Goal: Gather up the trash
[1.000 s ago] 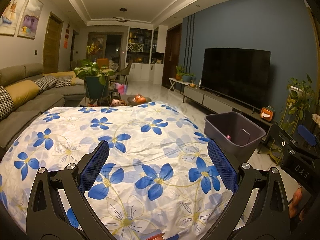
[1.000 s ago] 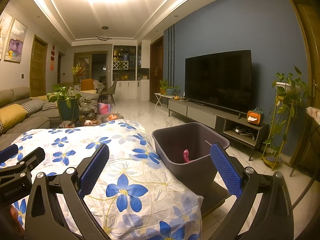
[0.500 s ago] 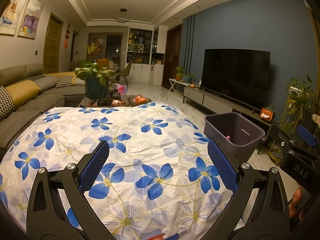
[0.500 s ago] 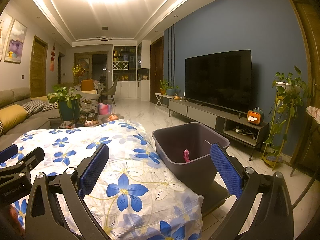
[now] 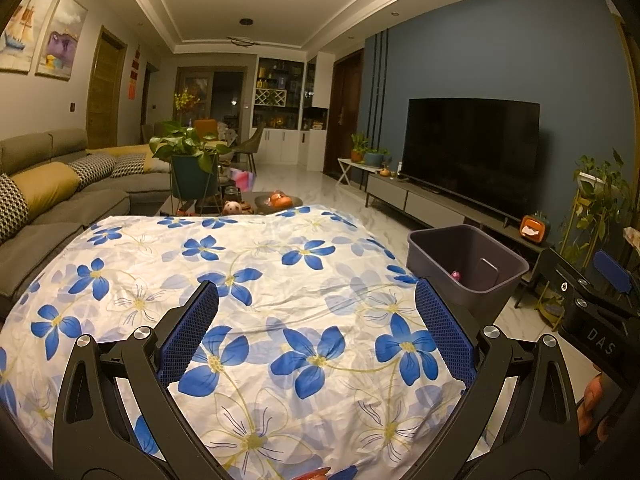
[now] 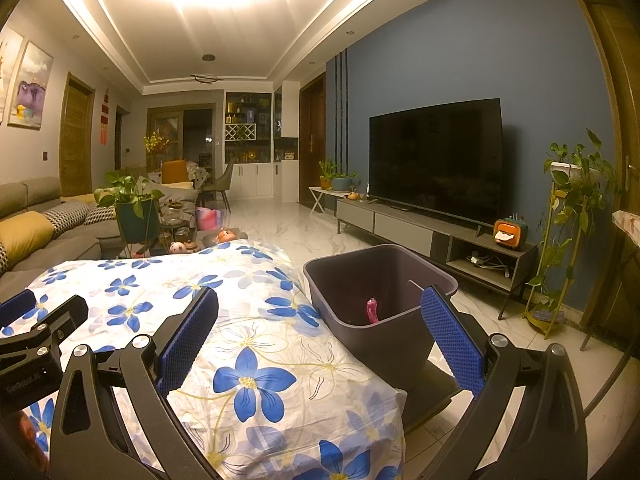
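Two wrist fisheye views, side by side low over a flower-cloth desk point(image 5: 280, 280), both face down the room, the right one nearer the grey bin point(image 6: 380, 288); both share desk, bin and television point(image 5: 472, 152)

We are seeing only part of the pink item point(image 6: 372, 310) in the grey bin point(image 6: 400, 344), the bin wall hiding its lower end, and it is too small to identify (in the left wrist view it is a mere speck). The floral cloth point(image 5: 256, 280) is covering the table entirely. The right gripper point(image 5: 600, 312) is getting cut off by the left view's edge.
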A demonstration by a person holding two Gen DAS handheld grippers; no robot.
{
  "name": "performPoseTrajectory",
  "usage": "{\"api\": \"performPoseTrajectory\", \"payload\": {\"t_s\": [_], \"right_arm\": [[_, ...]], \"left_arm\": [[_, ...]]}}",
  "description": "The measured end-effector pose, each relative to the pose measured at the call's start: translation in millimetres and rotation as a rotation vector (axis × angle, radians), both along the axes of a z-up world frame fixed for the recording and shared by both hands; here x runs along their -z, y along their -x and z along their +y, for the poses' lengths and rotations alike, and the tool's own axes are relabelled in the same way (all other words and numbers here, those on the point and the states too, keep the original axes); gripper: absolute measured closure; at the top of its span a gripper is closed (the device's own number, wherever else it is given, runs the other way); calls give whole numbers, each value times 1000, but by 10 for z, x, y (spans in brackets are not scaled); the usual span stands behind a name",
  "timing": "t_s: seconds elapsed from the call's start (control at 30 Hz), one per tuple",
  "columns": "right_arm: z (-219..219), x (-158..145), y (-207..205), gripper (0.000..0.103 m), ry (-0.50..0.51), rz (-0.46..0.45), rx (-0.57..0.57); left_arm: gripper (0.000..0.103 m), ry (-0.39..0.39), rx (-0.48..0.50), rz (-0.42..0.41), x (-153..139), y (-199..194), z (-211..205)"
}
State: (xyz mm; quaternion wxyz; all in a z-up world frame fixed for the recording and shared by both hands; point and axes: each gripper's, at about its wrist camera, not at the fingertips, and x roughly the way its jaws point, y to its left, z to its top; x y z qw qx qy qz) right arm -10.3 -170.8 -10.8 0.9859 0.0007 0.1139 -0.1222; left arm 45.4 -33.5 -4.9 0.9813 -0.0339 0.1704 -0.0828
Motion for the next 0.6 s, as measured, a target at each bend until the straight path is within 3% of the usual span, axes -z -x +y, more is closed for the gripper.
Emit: {"api": "performPoseTrajectory", "payload": {"t_s": [0.4,0.6], "right_arm": [[0,-1,4,6,-1,1,0],[-4,-5,6,6,-3,0,0]], "left_arm": [[6,-4,4,-1,3,7,-1],[22,-27,21,-11,-47,75,-24]]}}
